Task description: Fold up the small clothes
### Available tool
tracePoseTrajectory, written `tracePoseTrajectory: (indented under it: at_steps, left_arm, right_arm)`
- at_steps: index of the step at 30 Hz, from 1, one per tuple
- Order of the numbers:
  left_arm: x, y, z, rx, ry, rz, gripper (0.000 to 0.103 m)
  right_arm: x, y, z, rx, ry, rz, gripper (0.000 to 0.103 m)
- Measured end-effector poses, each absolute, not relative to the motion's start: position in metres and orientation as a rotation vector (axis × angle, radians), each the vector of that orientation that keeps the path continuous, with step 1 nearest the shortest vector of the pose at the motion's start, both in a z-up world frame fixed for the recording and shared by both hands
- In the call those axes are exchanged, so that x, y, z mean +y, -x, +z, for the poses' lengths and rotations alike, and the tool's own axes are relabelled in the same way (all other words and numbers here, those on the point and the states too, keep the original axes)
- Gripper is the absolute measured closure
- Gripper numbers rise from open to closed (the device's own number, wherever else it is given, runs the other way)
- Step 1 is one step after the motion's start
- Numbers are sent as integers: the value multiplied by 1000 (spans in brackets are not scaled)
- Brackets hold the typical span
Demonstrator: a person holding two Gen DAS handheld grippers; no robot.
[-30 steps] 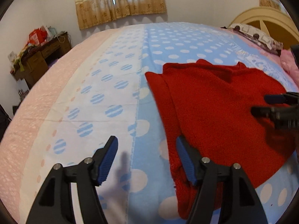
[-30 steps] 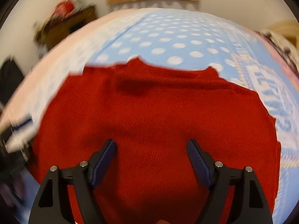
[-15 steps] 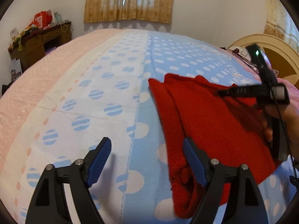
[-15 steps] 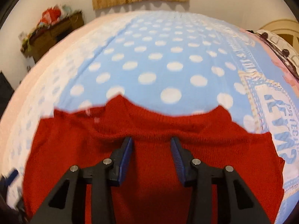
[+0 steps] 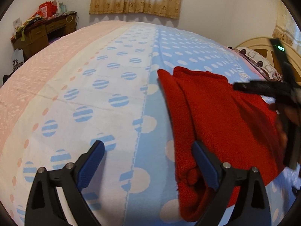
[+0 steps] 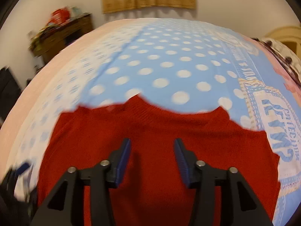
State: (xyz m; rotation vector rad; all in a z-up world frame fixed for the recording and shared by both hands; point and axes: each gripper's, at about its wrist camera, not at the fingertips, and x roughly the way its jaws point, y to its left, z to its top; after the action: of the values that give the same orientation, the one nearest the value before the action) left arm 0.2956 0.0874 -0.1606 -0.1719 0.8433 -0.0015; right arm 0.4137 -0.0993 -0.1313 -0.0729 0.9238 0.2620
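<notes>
On the bed [image 5: 116, 86], the red sweater [image 5: 222, 116] lay part-folded; left gripper [image 5: 148, 162] fingers spread wide, right gripper [image 6: 152, 158] half-open, both just opening and empty.

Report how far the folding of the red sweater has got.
Done: the red sweater lies on the bedspread with its left edge folded in. In hand: nothing; the left gripper and right gripper are open, jaws just widening, gripping no cloth. Left: the remaining folds.

Fuzzy knitted red sweater [image 5: 222, 116] on smooth, matt, seemingly cotton bedspread [image 5: 105, 86].
</notes>
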Motion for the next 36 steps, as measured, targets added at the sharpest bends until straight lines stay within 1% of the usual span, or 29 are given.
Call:
tracePoseTrajectory:
  at_steps: [5,9,11,15,19,25,30,36]
  left_arm:
    - [90,-295,-158,853,170,8,6]
    - [92,-291,-155,858,161,19,6]
    - [91,-289,-155,860,150,17,6]
    - [92,-285,-152,864,139,14,6]
    - [96,-280,-144,866,117,1,6]
    - [116,-277,-127,839,120,11,6]
    - [135,-298,-119,834,137,16,6]
    - [135,-329,-125,860,180,-49,6]
  right_arm:
    - [-79,-344,-130,898,178,382,44]
    - [-64,-306,-154,940,247,455,43]
    - [-64,-294,-161,891,263,435,41]
    - [-65,-291,-153,891,240,415,41]
    - [-57,-276,-140,850,281,445,36]
    - [-35,-250,-136,820,341,517,36]
    - [-5,-234,-143,799,434,554,35]
    - [26,-221,-154,766,546,557,34]
